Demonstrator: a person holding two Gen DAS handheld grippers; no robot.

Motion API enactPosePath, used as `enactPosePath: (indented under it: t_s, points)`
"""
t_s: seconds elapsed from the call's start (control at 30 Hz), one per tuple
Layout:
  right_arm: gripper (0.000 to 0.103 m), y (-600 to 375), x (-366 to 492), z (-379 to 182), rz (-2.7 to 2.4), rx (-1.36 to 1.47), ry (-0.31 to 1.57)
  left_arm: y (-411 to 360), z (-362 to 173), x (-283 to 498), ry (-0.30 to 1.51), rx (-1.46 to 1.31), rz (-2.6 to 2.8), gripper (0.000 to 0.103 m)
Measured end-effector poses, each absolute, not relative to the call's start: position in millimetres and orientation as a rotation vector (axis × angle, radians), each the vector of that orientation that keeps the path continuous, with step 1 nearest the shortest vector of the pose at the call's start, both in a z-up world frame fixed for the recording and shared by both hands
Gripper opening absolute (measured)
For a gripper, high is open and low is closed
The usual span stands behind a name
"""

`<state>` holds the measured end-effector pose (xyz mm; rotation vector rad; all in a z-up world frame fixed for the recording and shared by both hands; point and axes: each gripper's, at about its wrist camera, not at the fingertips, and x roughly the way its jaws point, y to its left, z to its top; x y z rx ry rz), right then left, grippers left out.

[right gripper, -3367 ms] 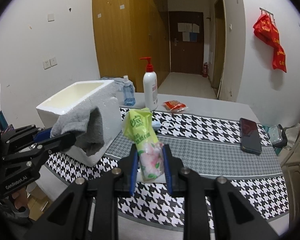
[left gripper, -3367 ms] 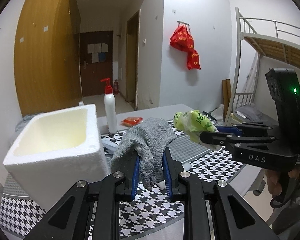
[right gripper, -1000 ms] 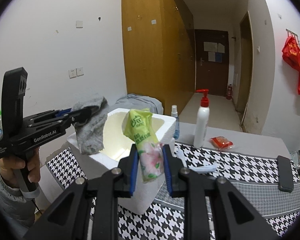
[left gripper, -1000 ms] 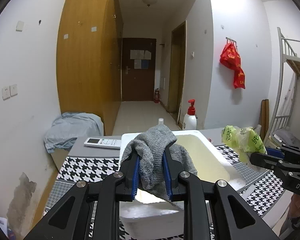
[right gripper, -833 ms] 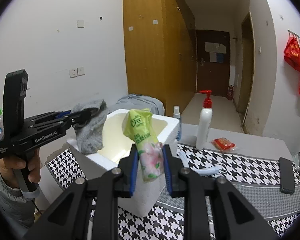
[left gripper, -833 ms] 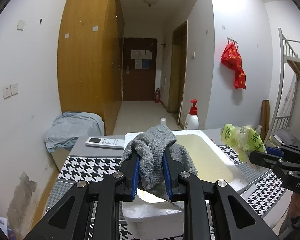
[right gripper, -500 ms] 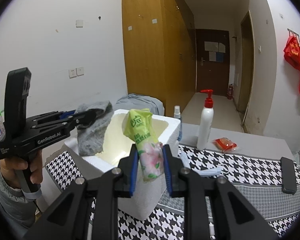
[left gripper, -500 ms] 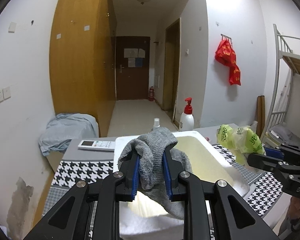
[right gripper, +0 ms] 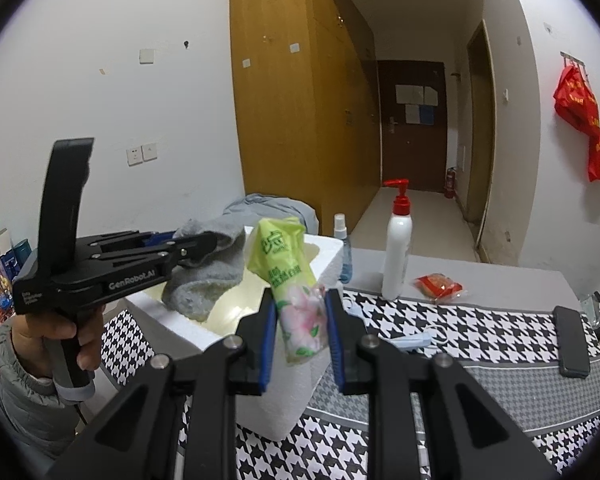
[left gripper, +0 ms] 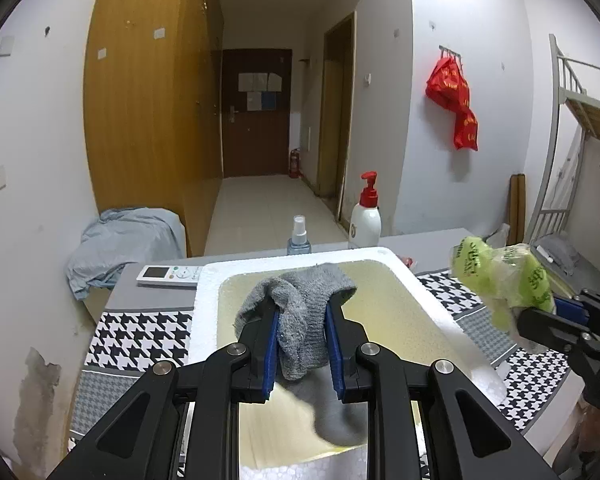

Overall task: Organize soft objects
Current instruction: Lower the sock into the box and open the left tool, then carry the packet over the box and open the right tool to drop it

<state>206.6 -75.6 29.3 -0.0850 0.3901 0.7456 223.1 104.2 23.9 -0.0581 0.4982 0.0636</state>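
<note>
The left gripper (left gripper: 302, 344) jaws pinch a grey sock (left gripper: 306, 320) over the foam box (left gripper: 208, 284); the right gripper (right gripper: 301, 330) jaws pinch a green tissue pack (right gripper: 290, 276).

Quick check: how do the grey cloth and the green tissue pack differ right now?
The grey cloth is limp knit fabric, drooping over the foam box; the green tissue pack is glossy printed plastic, standing stiff. The cloth is in the left gripper, the pack in the right gripper. Both are clamped and off the table.
</note>
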Motion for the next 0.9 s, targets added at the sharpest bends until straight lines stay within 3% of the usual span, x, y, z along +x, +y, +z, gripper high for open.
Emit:
enactPosePath:
  t_s: [0.17,0.2,0.23,0.27,0.3,0.33,0.63,0.9]
  points:
    - [0.027,-77.8,206.2,31.3,0.744,-0.078,0.386,102.8,21.1,230.7,0.528,-0.053,0.075,0.025]
    - [0.027,-78.4,206.4,31.7,0.742,-0.077,0.385,102.1,21.0,230.5,0.529,-0.050,0.074,0.034]
    - [0.027,-78.8,206.9,32.0,0.740,-0.077,0.386,102.0,20.8,230.0,0.528,-0.050,0.071,0.050]
    - [0.027,-79.5,207.4,31.9,0.740,-0.076,0.387,102.4,21.3,228.1,0.518,-0.055,0.073,0.059]
    - [0.027,-79.4,207.8,32.2,0.738,-0.077,0.389,103.2,22.8,225.7,0.504,-0.059,0.082,0.076]
    - [0.027,-79.1,208.1,32.4,0.736,-0.078,0.390,103.6,24.3,223.3,0.490,-0.059,0.093,0.086]
    - [0.027,-70.9,211.5,34.6,0.732,-0.086,0.403,115.2,36.0,200.2,0.428,-0.128,0.092,0.102]
    - [0.027,-52.8,215.0,38.3,0.742,-0.101,0.406,133.0,45.4,160.3,0.356,-0.120,0.207,0.102]
